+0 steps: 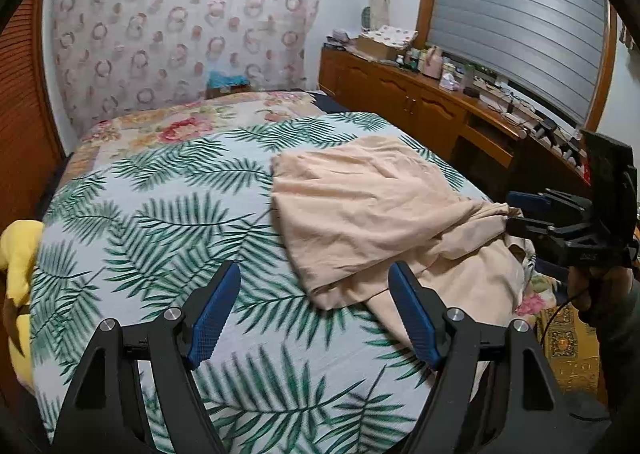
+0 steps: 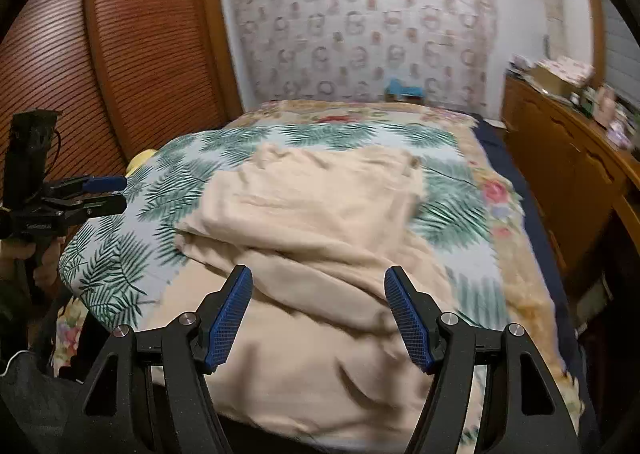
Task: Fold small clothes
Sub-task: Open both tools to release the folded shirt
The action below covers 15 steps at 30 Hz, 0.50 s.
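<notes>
A beige garment (image 1: 360, 206) lies rumpled and partly folded on the palm-leaf bedspread (image 1: 160, 214). In the left wrist view my left gripper (image 1: 315, 268) hovers open over the garment's near left corner, nothing between its blue pads. My right gripper (image 1: 512, 210) shows at the right, its tips at a bunched fold of the cloth. In the right wrist view the garment (image 2: 320, 214) spreads under my right gripper (image 2: 319, 274), whose jaws stand open above it without pinching it. My left gripper (image 2: 120, 194) hangs off the bed's left side, held by a hand (image 2: 48, 254).
A yellow plush toy (image 1: 20, 254) sits at the bed's left edge. A wooden sideboard (image 1: 420, 102) crowded with small items runs along the right wall under a shuttered window. Louvred wardrobe doors (image 2: 120, 54) stand to the left. A floral sheet (image 1: 180, 126) covers the bed's far end.
</notes>
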Tool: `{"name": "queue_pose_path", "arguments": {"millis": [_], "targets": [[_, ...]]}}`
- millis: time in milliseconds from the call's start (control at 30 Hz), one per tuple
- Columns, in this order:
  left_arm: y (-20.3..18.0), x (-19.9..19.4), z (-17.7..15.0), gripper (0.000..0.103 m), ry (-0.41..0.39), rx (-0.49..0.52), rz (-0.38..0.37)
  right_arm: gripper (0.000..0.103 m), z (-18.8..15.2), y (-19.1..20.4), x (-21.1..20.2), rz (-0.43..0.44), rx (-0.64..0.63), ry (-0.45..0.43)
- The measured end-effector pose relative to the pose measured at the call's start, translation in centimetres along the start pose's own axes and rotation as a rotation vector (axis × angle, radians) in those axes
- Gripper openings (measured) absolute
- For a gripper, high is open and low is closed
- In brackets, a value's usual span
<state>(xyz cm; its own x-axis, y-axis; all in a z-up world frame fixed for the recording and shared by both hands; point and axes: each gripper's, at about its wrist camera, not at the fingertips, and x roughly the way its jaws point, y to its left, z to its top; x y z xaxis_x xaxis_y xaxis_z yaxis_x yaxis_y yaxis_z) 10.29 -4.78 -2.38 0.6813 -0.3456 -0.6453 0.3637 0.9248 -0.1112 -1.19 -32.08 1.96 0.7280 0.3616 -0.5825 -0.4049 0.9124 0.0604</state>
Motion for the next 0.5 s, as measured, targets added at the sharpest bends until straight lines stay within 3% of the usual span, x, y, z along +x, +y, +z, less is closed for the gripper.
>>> {"name": "queue_pose_path", "arguments": {"millis": [500], "targets": [[2.4, -2.3, -1.5, 0.077, -0.042, -0.031, 0.065, 0.071, 4.6, 5.7, 9.9, 0.157, -0.168, 0.109]]}}
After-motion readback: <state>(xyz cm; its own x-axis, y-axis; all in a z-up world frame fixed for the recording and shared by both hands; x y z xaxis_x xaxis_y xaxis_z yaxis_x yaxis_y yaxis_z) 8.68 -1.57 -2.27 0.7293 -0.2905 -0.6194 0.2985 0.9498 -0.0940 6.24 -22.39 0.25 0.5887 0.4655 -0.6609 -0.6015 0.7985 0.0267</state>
